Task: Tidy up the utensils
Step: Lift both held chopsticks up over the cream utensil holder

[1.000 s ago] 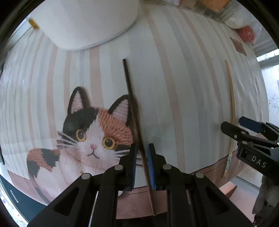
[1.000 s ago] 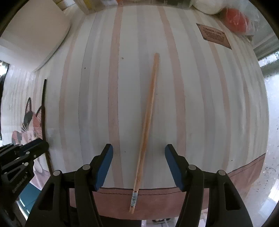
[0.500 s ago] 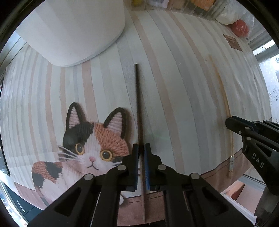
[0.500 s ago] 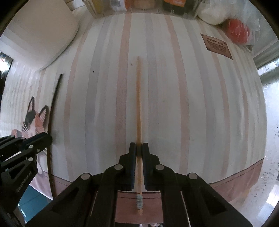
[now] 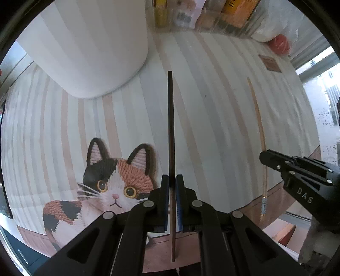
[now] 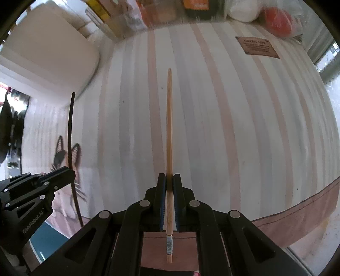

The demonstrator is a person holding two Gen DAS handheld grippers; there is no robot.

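My left gripper [image 5: 172, 180] is shut on a dark brown chopstick [image 5: 171, 127] and holds it above the striped tablecloth, pointing away from me. My right gripper [image 6: 169, 179] is shut on a light wooden chopstick [image 6: 169, 127] with a patterned band near its end, also lifted off the cloth. In the left wrist view the right gripper [image 5: 262, 156] and the light chopstick [image 5: 258, 114] show at the right. In the right wrist view the left gripper [image 6: 73, 171] and the dark chopstick [image 6: 69, 127] show at the left.
The striped tablecloth [image 6: 233, 127] has a calico cat picture [image 5: 119, 182]. A white rounded container [image 5: 89, 46] stands at the back left. Boxes and packets [image 6: 148, 14] line the far edge, with a red object in a bag [image 6: 278, 19]. The table's front edge runs below the grippers.
The right gripper has closed on the light chopstick, which lay on the cloth. Both grippers have lifted their chopsticks off the cloth and tilted toward the back of the table.
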